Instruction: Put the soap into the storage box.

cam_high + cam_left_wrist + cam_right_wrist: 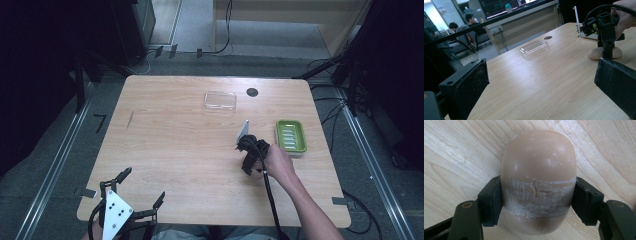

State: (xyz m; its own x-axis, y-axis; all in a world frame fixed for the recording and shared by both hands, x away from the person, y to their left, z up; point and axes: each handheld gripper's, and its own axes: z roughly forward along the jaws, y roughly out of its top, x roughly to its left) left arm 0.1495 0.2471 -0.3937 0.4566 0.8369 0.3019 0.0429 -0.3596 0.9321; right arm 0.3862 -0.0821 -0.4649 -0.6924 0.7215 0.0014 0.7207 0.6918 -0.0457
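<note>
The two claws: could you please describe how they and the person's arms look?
Both are black two-jaw tools. The left claw carries a white three-cornered plate with dark dots; the right claw has a pale plate and a black cable trailing back. The right forearm is bare, no sleeve visible.

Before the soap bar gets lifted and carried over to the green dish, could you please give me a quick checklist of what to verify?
1. Right gripper jaws touching both sides of the soap bar: ok.
2. Grip centred on the bar: ok, slightly toward its near end.
3. Green dish free of objects: ok.
4. Clear lid away from the path: ok.
5. Left gripper open, parked far away: ok.
6. Grip firmness: cannot tell.
</note>
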